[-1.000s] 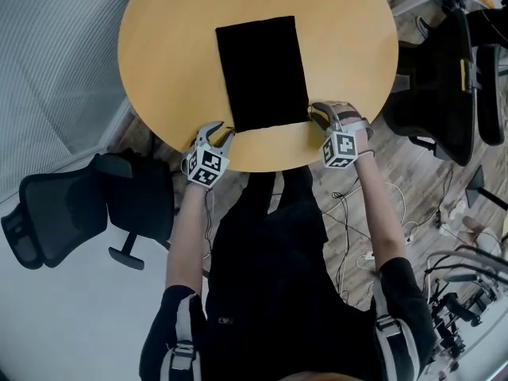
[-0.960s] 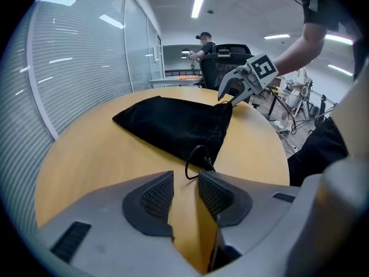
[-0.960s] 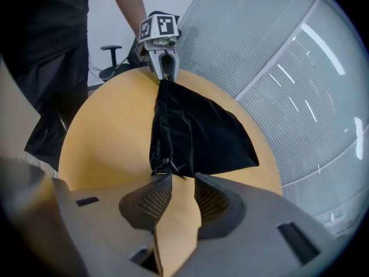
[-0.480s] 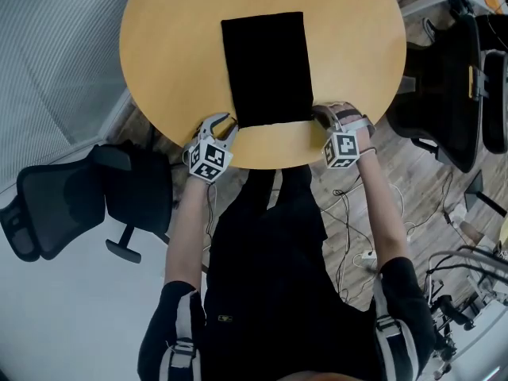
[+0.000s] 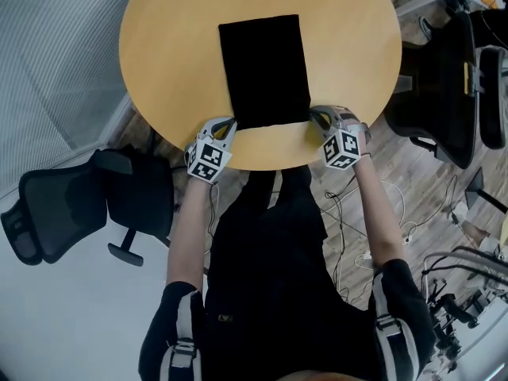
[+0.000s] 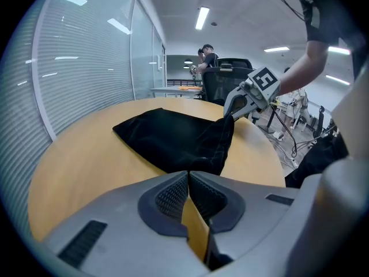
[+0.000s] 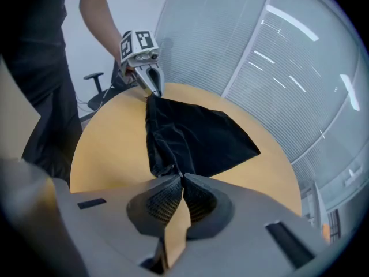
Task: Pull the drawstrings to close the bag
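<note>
Two grippers meet the bag [image 5: 266,70] at its near edge, one on each corner. The bag is black and rectangular. It lies flat on the round wooden table [image 5: 167,54] in the upper middle of the head view, its long sides running away from the person.

The left gripper [image 5: 228,122] sits at the bag's lower left corner and the right gripper [image 5: 315,113] at its lower right corner, both just inside the table's near rim. Each has just closed its jaws. In the left gripper view the ribbed pads [image 6: 173,198] are pressed together, with their tips at the nearest corner of the dark fabric. In the right gripper view the pads [image 7: 161,203] are likewise together, and the cloth bunches up into their tips.

Each gripper view also shows the other gripper across the table with a corner of the bag drawn up to its closed tips. The drawstrings cannot be told apart from the black fabric.

A black office chair [image 5: 63,213] stands at the lower left of the head view, and another chair [image 5: 444,78] stands at the right edge.
</note>
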